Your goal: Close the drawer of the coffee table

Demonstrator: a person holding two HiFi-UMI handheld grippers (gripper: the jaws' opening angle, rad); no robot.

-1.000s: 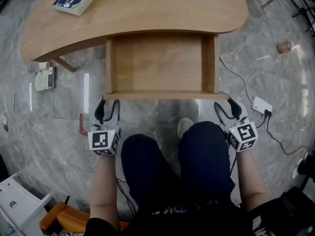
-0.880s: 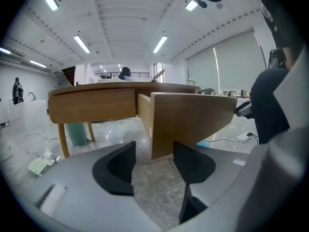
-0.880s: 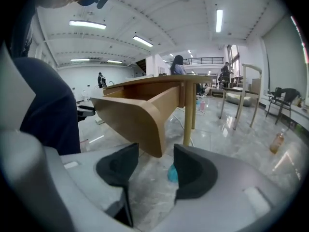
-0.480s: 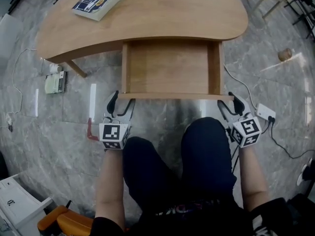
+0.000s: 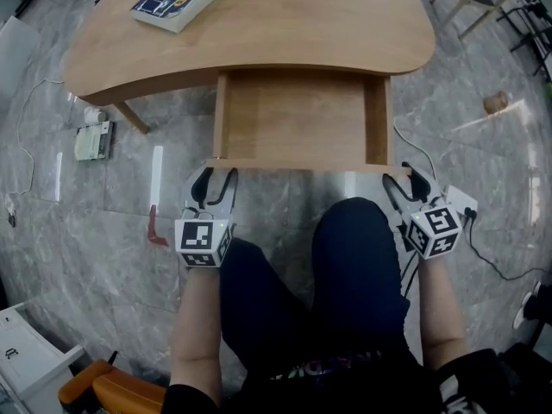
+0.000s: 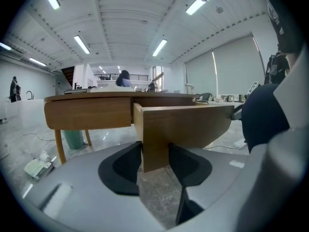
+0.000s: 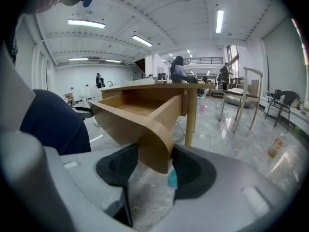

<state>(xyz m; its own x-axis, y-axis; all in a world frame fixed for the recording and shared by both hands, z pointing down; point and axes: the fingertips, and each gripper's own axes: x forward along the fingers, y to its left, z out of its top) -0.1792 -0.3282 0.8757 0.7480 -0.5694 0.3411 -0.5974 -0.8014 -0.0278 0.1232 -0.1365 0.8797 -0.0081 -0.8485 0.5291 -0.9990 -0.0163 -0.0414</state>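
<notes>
Both grippers have risen to the front of the drawer [image 5: 297, 166], which stands pulled out at 6 o'clock of the coffee table [image 5: 285, 24]. At 7 o'clock the left gripper [image 5: 214, 178], its jaws just closed in, pinches the left corner. At 5 o'clock the right gripper [image 5: 407, 179] clamps the right corner. Push both toward 12 o'clock evenly, keeping the front square; uneven pressure would likely jam it.

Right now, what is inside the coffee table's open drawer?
The drawer shows only its bare wooden bottom; nothing lies in the pulled-out part. Its rear end runs under the tabletop, so whatever might sit back there is covered.
</notes>
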